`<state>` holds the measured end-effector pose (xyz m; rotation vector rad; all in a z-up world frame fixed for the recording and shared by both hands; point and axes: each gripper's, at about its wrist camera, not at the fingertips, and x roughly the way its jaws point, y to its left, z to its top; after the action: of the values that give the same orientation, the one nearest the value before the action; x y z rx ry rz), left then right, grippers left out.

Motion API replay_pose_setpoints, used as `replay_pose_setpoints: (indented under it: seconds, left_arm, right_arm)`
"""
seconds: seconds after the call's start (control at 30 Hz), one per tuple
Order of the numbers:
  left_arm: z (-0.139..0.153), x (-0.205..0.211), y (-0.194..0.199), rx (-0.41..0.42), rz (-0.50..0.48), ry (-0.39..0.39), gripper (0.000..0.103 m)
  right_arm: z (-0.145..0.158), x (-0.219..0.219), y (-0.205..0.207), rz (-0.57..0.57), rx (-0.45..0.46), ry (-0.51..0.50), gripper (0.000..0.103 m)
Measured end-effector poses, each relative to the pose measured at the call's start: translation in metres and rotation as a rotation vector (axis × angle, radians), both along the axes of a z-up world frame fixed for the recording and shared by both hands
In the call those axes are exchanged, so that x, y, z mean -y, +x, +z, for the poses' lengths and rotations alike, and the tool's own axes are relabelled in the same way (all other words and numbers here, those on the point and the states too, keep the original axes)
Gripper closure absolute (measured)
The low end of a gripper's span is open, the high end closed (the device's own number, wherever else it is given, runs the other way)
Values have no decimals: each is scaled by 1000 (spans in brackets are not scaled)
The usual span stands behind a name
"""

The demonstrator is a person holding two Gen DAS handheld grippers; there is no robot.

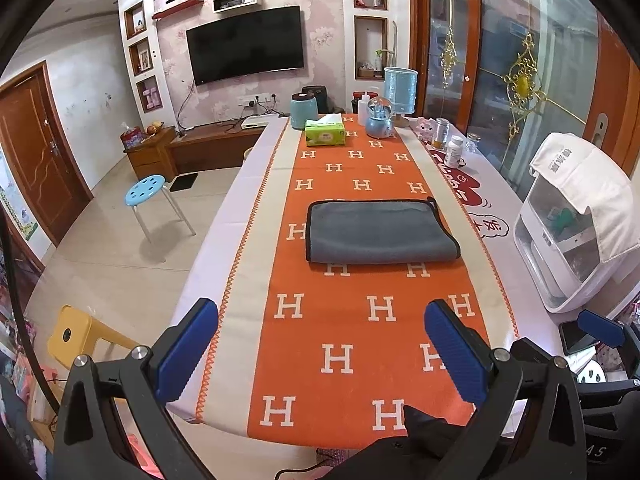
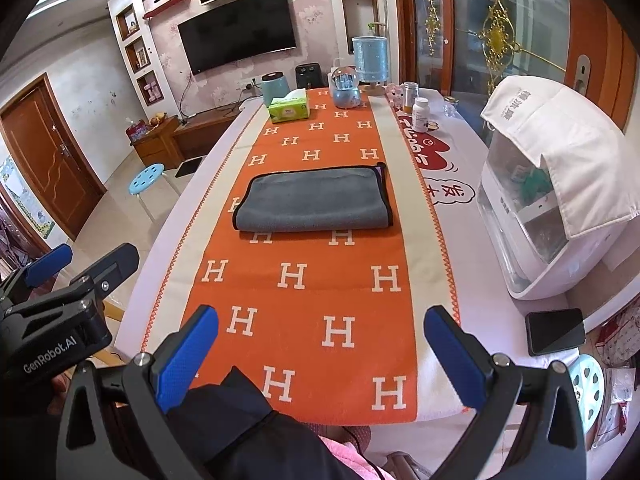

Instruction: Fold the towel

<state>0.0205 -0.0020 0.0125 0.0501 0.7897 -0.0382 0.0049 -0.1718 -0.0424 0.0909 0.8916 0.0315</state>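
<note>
Nearest the cameras, the left hand-held gripper (image 1: 320, 356) and the right hand-held gripper (image 2: 320, 356) both stood wide open and held nothing, poised above the near end of the worktop (image 2: 492, 320), well short of the cloth. Farther along the orange runner (image 1: 360, 320) lay the grey towel (image 1: 380, 232), flat and apparently doubled once, its rounded fold toward the near side and its black-bound edges at the far side and ends. By my judgement one fold was done and the step in hand was the reach for another; that would call for both grippers to travel forward and pinch one end's corners. Only the right wrist view showed the dark phone (image 2: 555, 331) and the left gripper's body alongside; the left view showed the yellow stool (image 1: 76, 336).
</note>
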Motion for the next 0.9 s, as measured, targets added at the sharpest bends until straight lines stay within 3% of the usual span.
replay_pose_setpoints:
  seconds: [0.9]
  left_arm:
    - [-3,2,2,-8,-6,6,1]
  right_arm:
    - [-3,3,1,-14,-17,1,0]
